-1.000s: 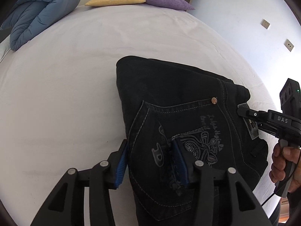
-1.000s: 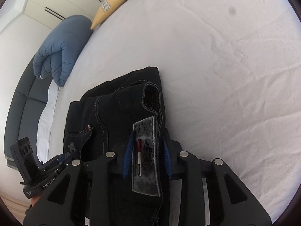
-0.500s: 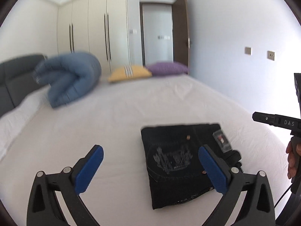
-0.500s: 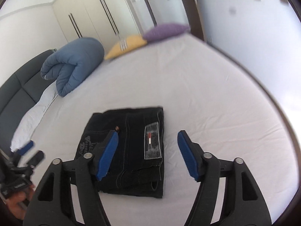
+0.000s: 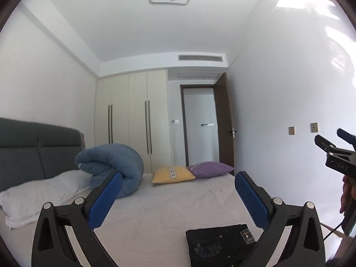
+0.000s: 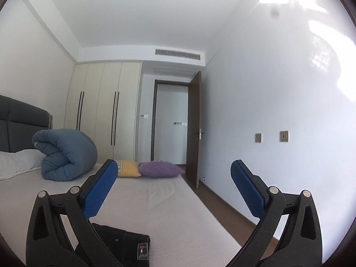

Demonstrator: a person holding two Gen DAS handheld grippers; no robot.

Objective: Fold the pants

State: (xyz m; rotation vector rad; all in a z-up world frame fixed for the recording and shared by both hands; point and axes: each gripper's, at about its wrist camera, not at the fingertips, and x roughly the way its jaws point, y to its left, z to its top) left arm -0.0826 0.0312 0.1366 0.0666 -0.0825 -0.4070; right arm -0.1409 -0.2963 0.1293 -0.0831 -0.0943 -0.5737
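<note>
Pants [image 5: 219,245] lie folded on bed [image 5: 155,220].

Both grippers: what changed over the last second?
Both let go of the pants. The left gripper and right gripper, then closed on the denim, now stand wide open, lifted and pulled back, facing the wardrobe and door. The pants stay folded on the bed; the blue duvet and pillows are unmoved.

White-walled bedroom [image 6: 267,89], cream wardrobe [image 5: 133,115], open brown door [image 6: 193,129].
</note>
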